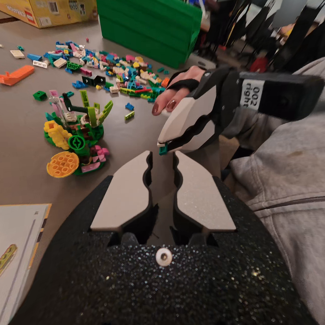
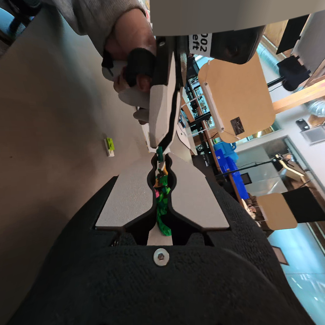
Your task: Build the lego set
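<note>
My right gripper (image 1: 162, 143) reaches in from the right and is shut on a small teal brick (image 1: 163, 150) with a white piece against it. The brick is above the table, just at the mouth of my left gripper (image 1: 162, 154), which is open and empty. In the right wrist view the teal brick (image 2: 159, 152) sits between my right gripper's tips (image 2: 161, 157), and the left gripper (image 2: 161, 147) meets it from above. The part-built lego model (image 1: 73, 137), with a yellow flower and an orange disc, stands on the table to the left. It also shows in the right wrist view (image 2: 162, 202), through the gap between the fingers.
A pile of loose bricks (image 1: 114, 70) lies behind the model. A green bin (image 1: 149, 26) and a yellow box (image 1: 49, 12) stand at the back. An orange brick separator (image 1: 16, 74) lies at the left, and a booklet (image 1: 17, 246) at the near left. A lime-and-white piece (image 2: 110, 146) lies alone.
</note>
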`<move>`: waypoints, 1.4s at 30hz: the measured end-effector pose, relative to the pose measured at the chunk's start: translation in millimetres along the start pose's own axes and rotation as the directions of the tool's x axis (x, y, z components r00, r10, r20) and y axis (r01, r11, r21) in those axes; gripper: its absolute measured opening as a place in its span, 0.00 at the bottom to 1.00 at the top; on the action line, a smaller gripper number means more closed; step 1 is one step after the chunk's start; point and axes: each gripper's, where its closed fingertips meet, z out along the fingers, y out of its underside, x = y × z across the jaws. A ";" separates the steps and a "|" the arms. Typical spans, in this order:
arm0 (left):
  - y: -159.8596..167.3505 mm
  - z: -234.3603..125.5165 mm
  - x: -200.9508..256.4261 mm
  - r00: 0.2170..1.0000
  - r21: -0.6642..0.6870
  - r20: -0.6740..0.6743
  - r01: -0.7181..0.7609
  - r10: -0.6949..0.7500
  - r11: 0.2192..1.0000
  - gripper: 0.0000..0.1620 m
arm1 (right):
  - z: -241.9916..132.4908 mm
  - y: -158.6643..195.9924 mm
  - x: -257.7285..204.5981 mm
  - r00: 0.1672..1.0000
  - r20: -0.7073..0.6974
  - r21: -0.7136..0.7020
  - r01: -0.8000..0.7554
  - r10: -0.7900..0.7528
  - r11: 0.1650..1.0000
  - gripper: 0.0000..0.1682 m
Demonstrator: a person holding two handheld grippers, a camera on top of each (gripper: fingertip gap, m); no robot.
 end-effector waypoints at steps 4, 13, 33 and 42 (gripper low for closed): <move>-2.6 -0.4 2.5 0.998 0.029 -0.040 0.052 -0.051 0.998 0.09 | -0.7 -3.7 1.9 0.998 -0.032 0.015 0.054 -0.053 0.998 0.04; -1.1 1.5 4.7 0.999 0.032 -0.041 0.012 -0.011 0.999 0.04 | -1.3 -5.5 1.9 0.996 -0.047 0.021 0.081 -0.080 0.996 0.04; 4.3 5.0 -2.9 0.999 0.003 0.045 -0.005 0.005 1.000 0.04 | 0.3 1.2 -2.6 0.994 -0.034 -0.021 0.105 -0.106 0.994 0.04; 8.3 6.9 -6.9 0.998 0.001 0.052 0.026 -0.026 1.000 0.04 | 2.6 7.7 -6.6 0.992 0.065 -0.082 -0.106 0.112 0.991 0.03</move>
